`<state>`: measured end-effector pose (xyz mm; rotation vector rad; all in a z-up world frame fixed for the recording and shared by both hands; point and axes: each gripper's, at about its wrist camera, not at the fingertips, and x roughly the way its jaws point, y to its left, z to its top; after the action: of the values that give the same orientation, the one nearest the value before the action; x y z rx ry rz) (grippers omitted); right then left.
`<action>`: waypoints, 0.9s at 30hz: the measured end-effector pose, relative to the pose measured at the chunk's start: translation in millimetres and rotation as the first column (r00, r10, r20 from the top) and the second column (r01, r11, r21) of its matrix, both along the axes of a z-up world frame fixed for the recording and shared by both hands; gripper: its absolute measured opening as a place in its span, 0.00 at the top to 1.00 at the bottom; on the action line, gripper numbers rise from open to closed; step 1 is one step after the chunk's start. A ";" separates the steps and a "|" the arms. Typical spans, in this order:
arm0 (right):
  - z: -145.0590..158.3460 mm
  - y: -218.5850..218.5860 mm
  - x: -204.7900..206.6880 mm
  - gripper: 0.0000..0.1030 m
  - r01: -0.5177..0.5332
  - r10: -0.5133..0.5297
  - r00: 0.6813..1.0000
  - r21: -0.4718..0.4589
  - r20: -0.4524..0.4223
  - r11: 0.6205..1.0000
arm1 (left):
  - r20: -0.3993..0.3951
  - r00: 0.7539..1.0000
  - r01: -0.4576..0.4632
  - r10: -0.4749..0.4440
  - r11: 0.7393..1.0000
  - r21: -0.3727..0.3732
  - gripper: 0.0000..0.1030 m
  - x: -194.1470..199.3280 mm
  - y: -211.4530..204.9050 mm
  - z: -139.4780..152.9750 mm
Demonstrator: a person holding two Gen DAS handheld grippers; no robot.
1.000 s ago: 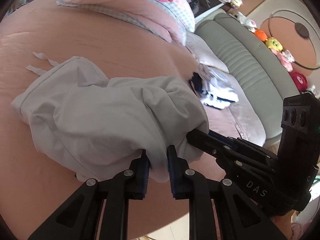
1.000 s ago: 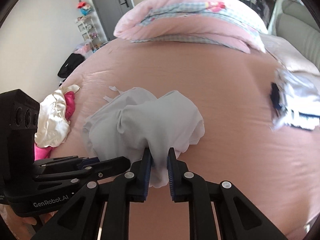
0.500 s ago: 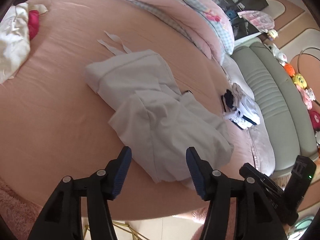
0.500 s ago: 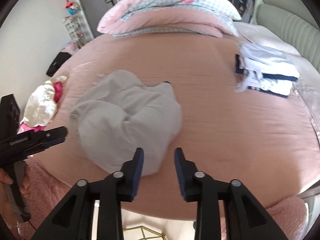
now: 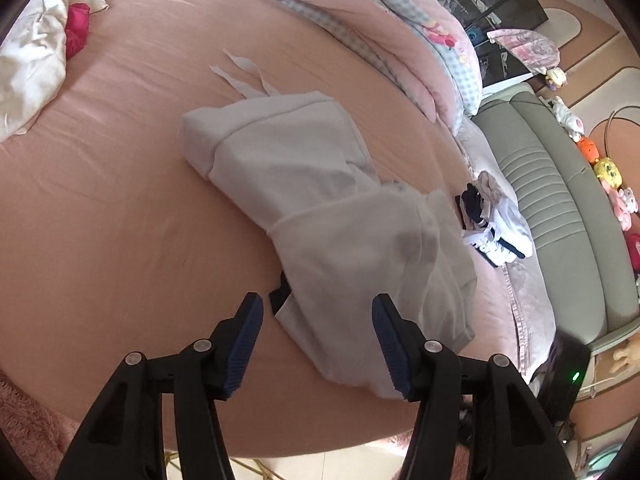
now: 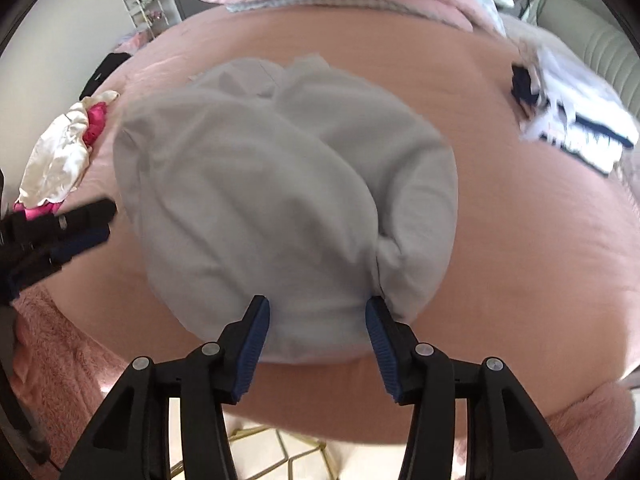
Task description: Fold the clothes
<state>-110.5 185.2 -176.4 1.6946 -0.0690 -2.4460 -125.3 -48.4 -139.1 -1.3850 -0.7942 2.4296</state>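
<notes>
A pale grey garment (image 5: 320, 200) lies loosely folded on the pink bed (image 5: 100, 200), its two white ties (image 5: 240, 76) trailing at the far end. My left gripper (image 5: 318, 308) hovers open over the garment's near left corner, pads clear of the cloth. In the right wrist view the same garment (image 6: 260, 180) bulges in rounded folds. My right gripper (image 6: 317, 308) hangs close over its near hem; its jaws are opening, and the hem lies between them without being pressed. The left gripper (image 6: 60, 224) shows at that view's left edge.
A heap of white and magenta clothes (image 5: 32, 56) lies at the bed's far left. A folded white and navy stack (image 5: 492, 224) sits at the right, by the grey-green padded headboard (image 5: 560, 200). A pink duvet (image 5: 380, 12) is piled at the back. The bed's edge and tiled floor (image 6: 280, 452) are just below.
Both grippers were shut on the garment's hem and have let go, jaws now wide. The garment has dropped onto the bed. The right gripper has sunk closer to it.
</notes>
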 end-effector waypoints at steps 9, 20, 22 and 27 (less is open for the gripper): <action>34.2 25.5 31.7 0.41 0.028 -0.033 0.998 -0.107 -0.047 0.994 | 0.069 0.991 0.117 -0.111 0.990 -0.080 0.48 -28.6 36.5 -13.2; 76.0 -18.8 -30.8 0.40 -0.093 0.103 0.967 0.053 -0.233 0.994 | 0.216 0.926 0.314 -0.310 0.949 0.015 0.50 30.4 36.7 -43.7; 59.5 -22.5 -44.4 0.40 -0.075 0.088 0.977 0.075 -0.195 0.994 | 0.201 0.935 0.293 -0.292 0.956 0.029 0.50 37.2 27.0 -38.1; 13.7 -14.9 -28.4 0.46 -0.084 0.085 0.994 0.030 -0.063 0.996 | 0.100 0.978 0.183 -0.186 0.982 0.037 0.48 33.9 0.7 -13.5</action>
<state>-138.9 170.3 -162.8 1.5944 0.0438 -2.4474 -91.4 -47.7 -152.6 -1.5116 -0.6853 2.2153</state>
